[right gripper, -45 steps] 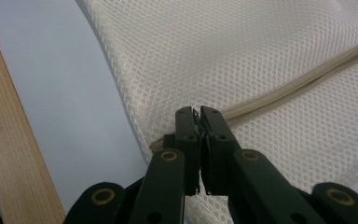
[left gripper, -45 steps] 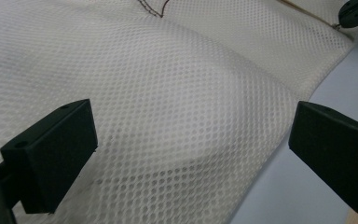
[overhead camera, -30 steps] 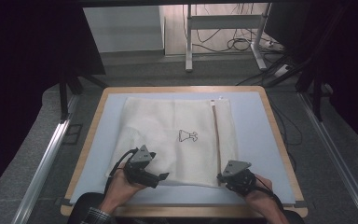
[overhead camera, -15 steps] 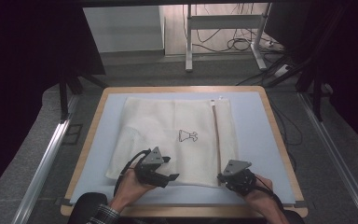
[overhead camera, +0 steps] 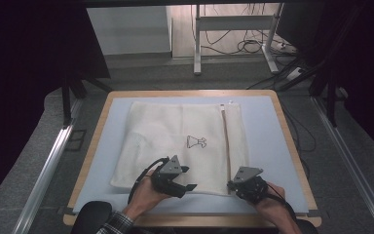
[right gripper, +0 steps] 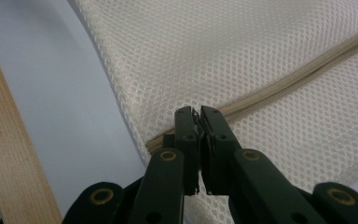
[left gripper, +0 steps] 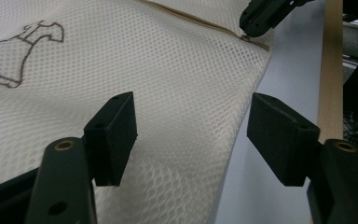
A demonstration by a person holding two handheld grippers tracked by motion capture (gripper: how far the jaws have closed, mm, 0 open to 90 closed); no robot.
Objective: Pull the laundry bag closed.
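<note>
Left gripper point(left gripper: 193, 135) farther over mesh bag point(left gripper: 121, 70)

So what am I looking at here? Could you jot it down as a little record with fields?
surface: pale blue mat in a wooden frame
main thing: cream mesh bag, lying flat
marking: small dress outline on the bag
zip: tan zipper running along the bag's right side
left gripper: jaws wide apart, over the bag's near edge
right gripper: jaws pressed together at the near end of the zip, apparently on the pull
hands: one holds each gripper, reaching in from the near edge
</note>
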